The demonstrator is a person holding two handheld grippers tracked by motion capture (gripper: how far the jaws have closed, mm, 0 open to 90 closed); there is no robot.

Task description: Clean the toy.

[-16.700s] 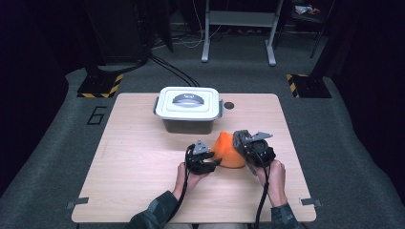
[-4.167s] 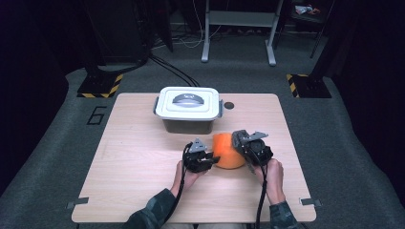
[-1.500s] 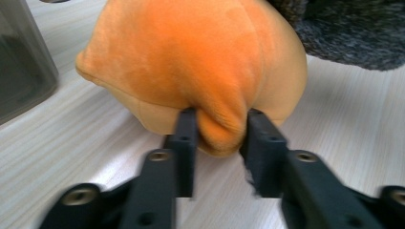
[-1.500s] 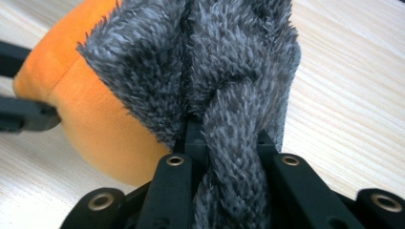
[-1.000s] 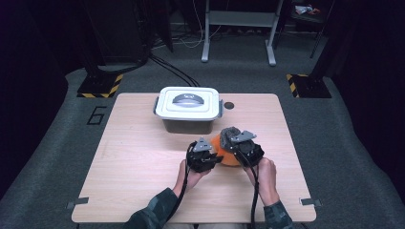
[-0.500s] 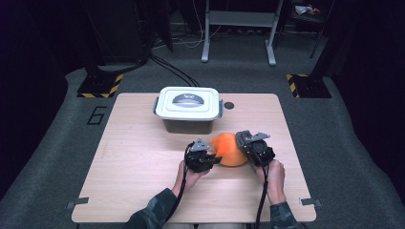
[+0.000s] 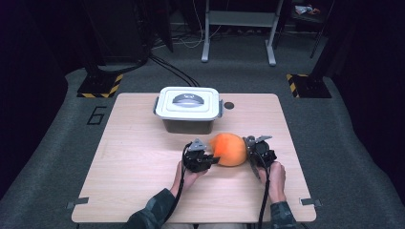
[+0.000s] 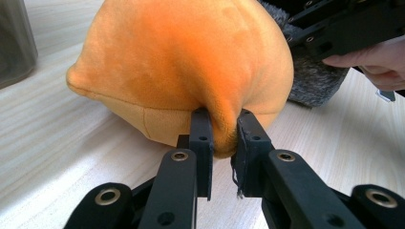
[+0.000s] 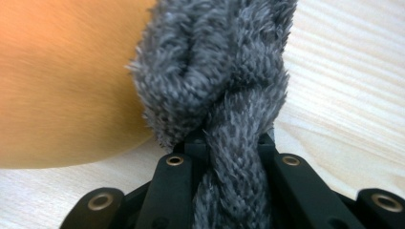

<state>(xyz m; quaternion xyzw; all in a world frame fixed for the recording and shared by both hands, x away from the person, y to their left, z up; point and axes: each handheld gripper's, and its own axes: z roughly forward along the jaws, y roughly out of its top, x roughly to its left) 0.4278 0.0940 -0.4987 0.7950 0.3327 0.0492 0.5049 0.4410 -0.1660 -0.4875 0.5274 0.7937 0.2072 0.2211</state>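
Note:
An orange plush toy [image 7: 228, 149] lies on the wooden table [image 7: 143, 157] between my two grippers. My left gripper [image 7: 211, 159] is at its left end, shut on a fold of the orange plush [image 8: 191, 71]. My right gripper [image 7: 249, 151] is at its right end, shut on the toy's shaggy grey part [image 9: 224, 95], which bunches between its jaws. That grey fur [image 8: 313, 76] also shows behind the orange body in the left gripper view, with the right gripper and a hand beyond it.
A white-lidded grey storage box [image 7: 188, 109] stands closed at the back middle of the table, just behind the toy. A small dark hole [image 7: 229, 105] sits in the tabletop beside it. Dark floor and equipment stands surround the table.
My right gripper has moved to the right and down with the grey part in it, so the toy now lies stretched between the grippers. The left gripper has stayed in place.

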